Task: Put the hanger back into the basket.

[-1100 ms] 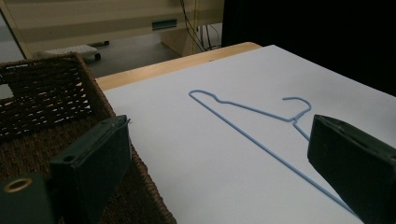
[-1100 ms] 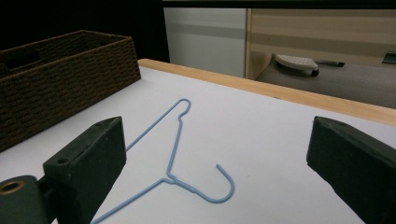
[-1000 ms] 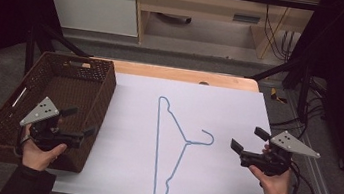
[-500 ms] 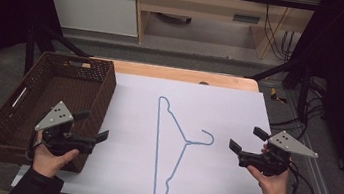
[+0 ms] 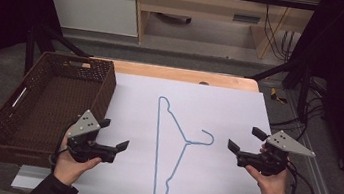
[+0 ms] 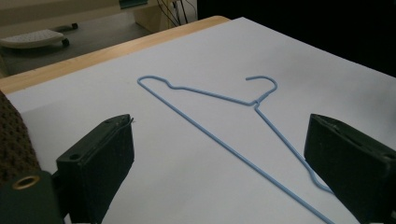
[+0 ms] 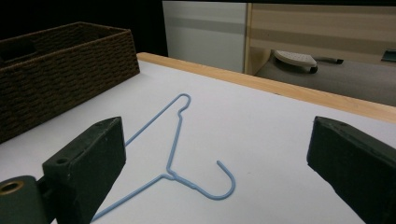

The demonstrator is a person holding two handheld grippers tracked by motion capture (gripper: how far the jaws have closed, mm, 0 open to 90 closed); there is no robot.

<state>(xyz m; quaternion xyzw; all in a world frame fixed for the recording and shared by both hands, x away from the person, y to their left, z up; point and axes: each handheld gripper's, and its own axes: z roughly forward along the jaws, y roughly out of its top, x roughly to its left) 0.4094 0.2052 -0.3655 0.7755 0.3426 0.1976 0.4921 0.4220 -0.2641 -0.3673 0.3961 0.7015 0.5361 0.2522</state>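
A light blue wire hanger (image 5: 186, 141) lies flat on the white sheet (image 5: 239, 106), hook pointing right. My left gripper (image 5: 114, 134) is held open over the sheet just left of the hanger, jaws aimed at it. In the left gripper view the hanger (image 6: 254, 102) stretches between and beyond the wide-open jaws of this gripper (image 6: 219, 156). My right gripper (image 5: 243, 139) stands open to the right of the hook, a short gap away. Its own view shows the hanger (image 7: 169, 175) ahead of the gripper (image 7: 217, 126), with nothing between the jaws.
A dark brown wicker basket (image 5: 106, 86) sits at the table's left, its near corner beside my left hand; it also appears as the basket (image 7: 70, 60) far off. A wooden table edge (image 5: 183, 75) runs along the back. Cables (image 5: 300, 179) trail from the right gripper.
My left gripper has moved right, from the basket's front wall out over the white sheet toward the hanger. The right gripper has barely shifted. The hanger has not moved.
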